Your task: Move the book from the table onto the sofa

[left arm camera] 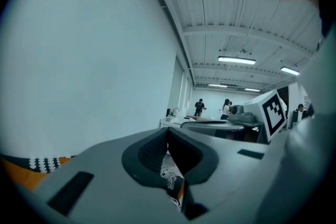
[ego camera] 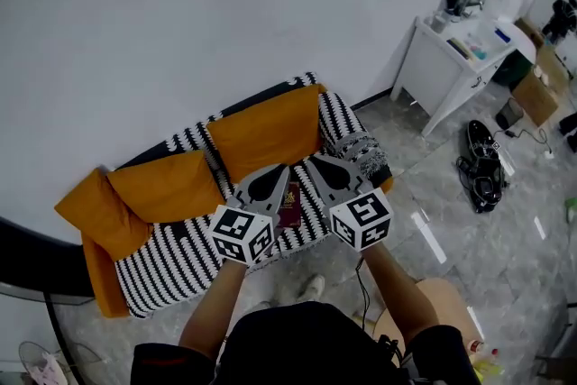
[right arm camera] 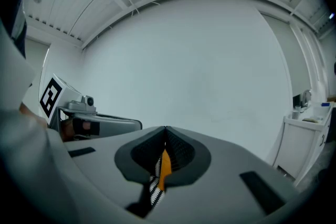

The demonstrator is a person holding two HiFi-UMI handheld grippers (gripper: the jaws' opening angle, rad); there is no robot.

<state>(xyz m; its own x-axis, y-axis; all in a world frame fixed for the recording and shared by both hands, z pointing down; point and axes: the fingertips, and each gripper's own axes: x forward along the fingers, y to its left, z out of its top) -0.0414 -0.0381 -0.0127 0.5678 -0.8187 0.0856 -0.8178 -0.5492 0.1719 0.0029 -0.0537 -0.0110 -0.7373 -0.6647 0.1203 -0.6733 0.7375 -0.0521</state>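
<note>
A dark red book (ego camera: 289, 205) lies flat on the seat of the sofa (ego camera: 171, 257), which has a black-and-white patterned cover and orange cushions (ego camera: 266, 129). My left gripper (ego camera: 285, 167) and right gripper (ego camera: 313, 160) hang side by side above the seat, the book showing between them and touched by neither. Both point toward the white wall. In the left gripper view the jaws (left arm camera: 168, 131) meet with nothing between them. The right gripper (right arm camera: 166, 129) is likewise shut and empty. Only slivers of sofa fabric show behind the closed pads.
A white side table (ego camera: 435, 56) with small items stands at the right near the wall. Black shoes (ego camera: 482, 167) and a cardboard box (ego camera: 541, 90) lie on the tiled floor. A round wooden top (ego camera: 437, 302) is close by the person's right arm.
</note>
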